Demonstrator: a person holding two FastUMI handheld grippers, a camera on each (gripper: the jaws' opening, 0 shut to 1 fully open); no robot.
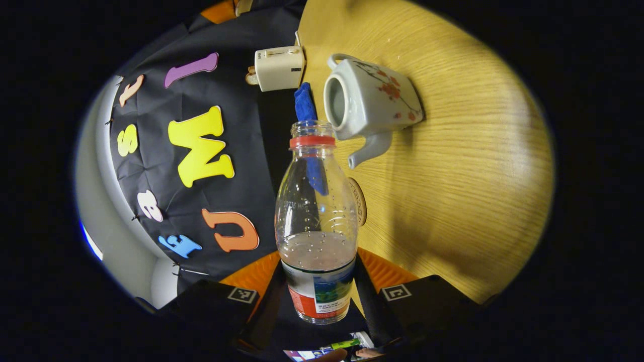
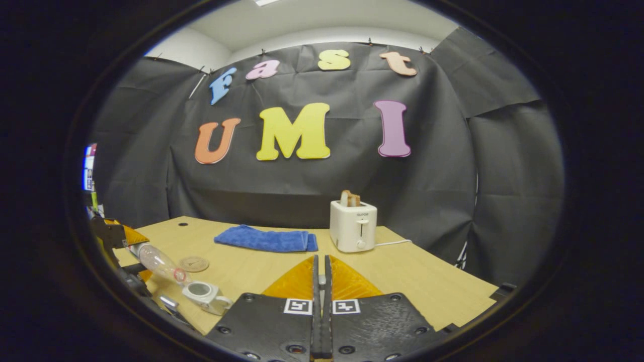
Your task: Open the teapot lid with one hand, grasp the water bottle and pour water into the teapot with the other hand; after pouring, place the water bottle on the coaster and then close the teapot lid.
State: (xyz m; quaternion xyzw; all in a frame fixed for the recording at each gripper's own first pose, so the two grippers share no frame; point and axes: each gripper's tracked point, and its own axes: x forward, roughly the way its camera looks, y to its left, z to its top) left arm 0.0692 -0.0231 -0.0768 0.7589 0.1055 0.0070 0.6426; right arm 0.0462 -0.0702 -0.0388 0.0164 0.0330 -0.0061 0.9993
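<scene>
Left gripper (image 1: pixel 320 296) clamped on bottle (image 1: pixel 317 226), mouth tipped twd open teapot (image 1: pixel 370 103) just ahead. Right gripper (image 2: pixel 320 281) fingers together, empty. Risk: overshoot, water spills on table (image 1: pixel 453 201).

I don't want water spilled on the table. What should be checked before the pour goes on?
1. Lid off the white flowered ceramic teapot: ok, its opening is bare.
2. Grip on the clear plastic water bottle: ok, the left gripper has a finger on each side.
3. Bottle cap off: ok, the mouth looks open.
4. Mouth lined up over the opening: cannot tell; it is tilted close beside it.
5. Round brown coaster free for the bottle: ok.
6. Lid secure in the right gripper: cannot tell; its jaws are together.
</scene>
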